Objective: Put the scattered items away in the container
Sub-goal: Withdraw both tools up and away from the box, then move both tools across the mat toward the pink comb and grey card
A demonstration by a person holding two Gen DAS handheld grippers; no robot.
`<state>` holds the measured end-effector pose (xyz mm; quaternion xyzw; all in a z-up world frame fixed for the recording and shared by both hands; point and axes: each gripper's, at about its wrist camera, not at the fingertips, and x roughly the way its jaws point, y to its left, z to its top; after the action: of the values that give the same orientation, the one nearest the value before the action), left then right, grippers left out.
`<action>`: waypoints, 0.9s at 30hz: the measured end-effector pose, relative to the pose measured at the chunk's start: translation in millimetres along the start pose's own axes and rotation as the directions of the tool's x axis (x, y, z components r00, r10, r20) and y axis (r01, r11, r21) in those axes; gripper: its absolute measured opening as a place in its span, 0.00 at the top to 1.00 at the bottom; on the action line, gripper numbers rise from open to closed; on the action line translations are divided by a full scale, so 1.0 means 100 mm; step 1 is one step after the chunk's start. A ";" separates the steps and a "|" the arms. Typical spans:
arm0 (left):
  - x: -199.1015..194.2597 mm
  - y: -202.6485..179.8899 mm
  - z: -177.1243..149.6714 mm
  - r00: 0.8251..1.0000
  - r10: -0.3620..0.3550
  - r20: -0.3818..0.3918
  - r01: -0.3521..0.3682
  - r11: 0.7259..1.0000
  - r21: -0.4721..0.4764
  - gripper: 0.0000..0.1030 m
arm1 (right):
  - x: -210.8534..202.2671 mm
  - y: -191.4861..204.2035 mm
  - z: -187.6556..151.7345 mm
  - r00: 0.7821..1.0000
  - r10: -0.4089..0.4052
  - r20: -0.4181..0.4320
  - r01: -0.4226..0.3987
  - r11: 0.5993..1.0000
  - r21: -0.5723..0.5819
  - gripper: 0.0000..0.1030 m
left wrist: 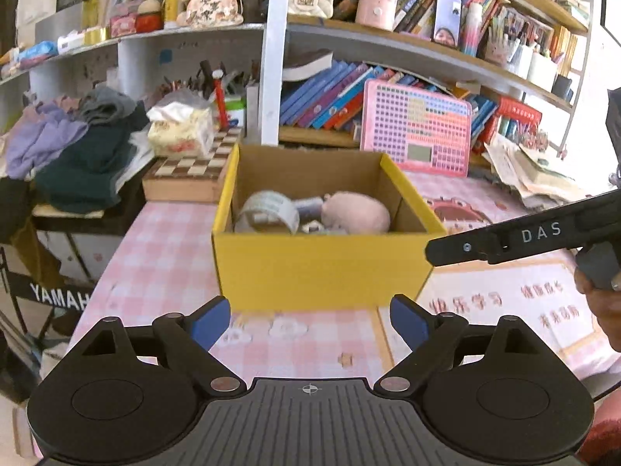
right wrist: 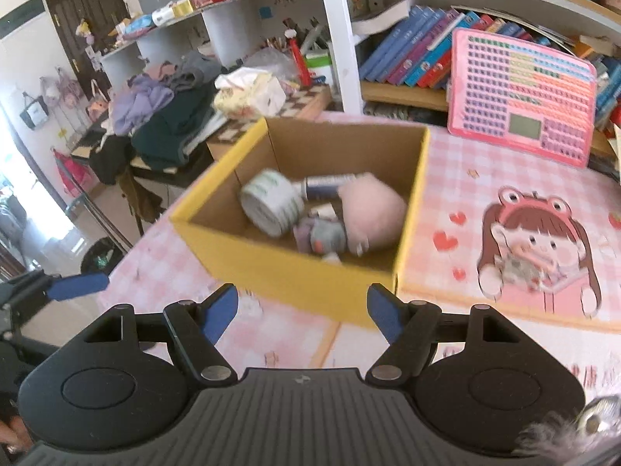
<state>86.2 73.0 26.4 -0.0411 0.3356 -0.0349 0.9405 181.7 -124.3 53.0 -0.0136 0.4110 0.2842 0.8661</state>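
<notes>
Yellow box (left wrist: pixel 322 268) near table edge (left wrist: pixel 116 268) — jaws clear.

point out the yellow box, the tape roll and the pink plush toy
yellow box (left wrist: pixel 322 268): left wrist view, on its near outer wall
tape roll (right wrist: pixel 269 204): right wrist view, on its flat side
pink plush toy (left wrist: pixel 359 211): left wrist view, on its rounded body

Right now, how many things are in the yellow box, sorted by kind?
Inside the yellow box:
Roll of tape: 1
Pink plush toy: 1
Blue tube: 1
Small grey and purple toy: 1
Total: 4 that I can make out; the picture is blurry, so smaller bits may be hidden.
</notes>
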 end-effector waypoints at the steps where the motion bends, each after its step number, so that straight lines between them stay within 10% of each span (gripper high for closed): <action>1: -0.02 -0.01 -0.05 1.000 0.002 -0.007 -0.002 1.000 0.006 0.11 | -0.01 0.02 -0.06 1.000 -0.010 0.002 0.010 1.000 -0.003 0.30; 27: -0.09 -0.05 -0.58 0.990 -0.011 -0.140 0.007 1.000 -0.028 0.11 | -0.13 0.47 -1.14 0.987 -0.136 -0.082 0.126 0.985 -0.117 0.28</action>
<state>42.2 66.1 -12.2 -0.0528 0.4010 -0.0376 0.9138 71.0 -120.5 -3.7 -0.1019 0.4311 0.2484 0.8614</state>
